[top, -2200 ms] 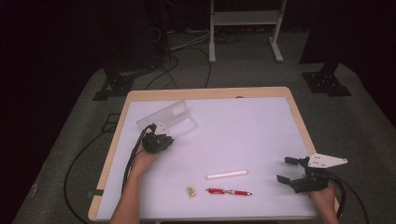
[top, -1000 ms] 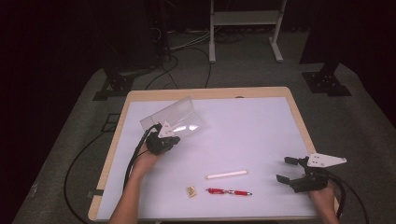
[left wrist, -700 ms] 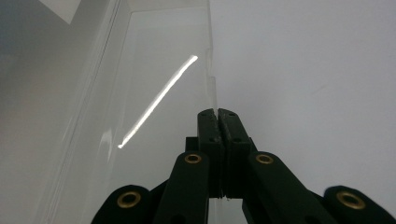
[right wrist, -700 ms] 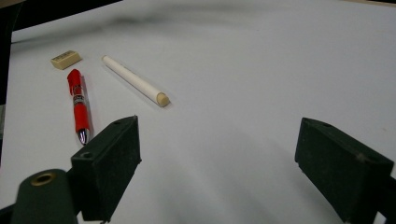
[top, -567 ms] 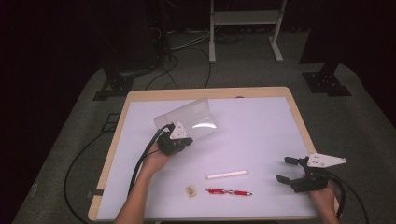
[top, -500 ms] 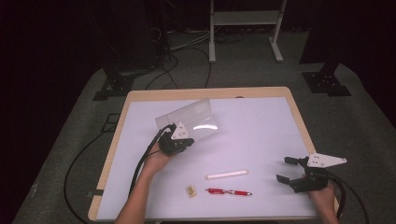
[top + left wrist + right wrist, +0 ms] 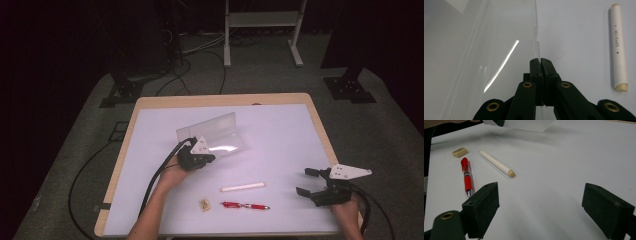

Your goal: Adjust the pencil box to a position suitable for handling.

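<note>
**Left tool pinches the clear plastic holder; right tool waits open**

The left tool (image 7: 204,159) has its jaws closed tight on the near edge of a clear plastic holder (image 7: 214,133), a folded transparent sheet that sits left of the middle of the tabletop (image 7: 280,125). In the left gripper view the thin plastic edge (image 7: 537,48) runs up from between the two pressed-together jaws. The right tool (image 7: 311,184) rests near the front right corner of the tabletop with its jaws spread wide and nothing between them.

Nearest the front edge lie a small tan eraser (image 7: 205,204) and, just to its right, a red pen (image 7: 245,205). A little beyond the pen is a white marker (image 7: 243,187), lying across the tabletop, apart from both. Farther back stands the plastic holder, its tall wall tilted away. Beyond the tabletop, cables (image 7: 200,50) trail over grey carpet toward a white stand (image 7: 260,20).
</note>
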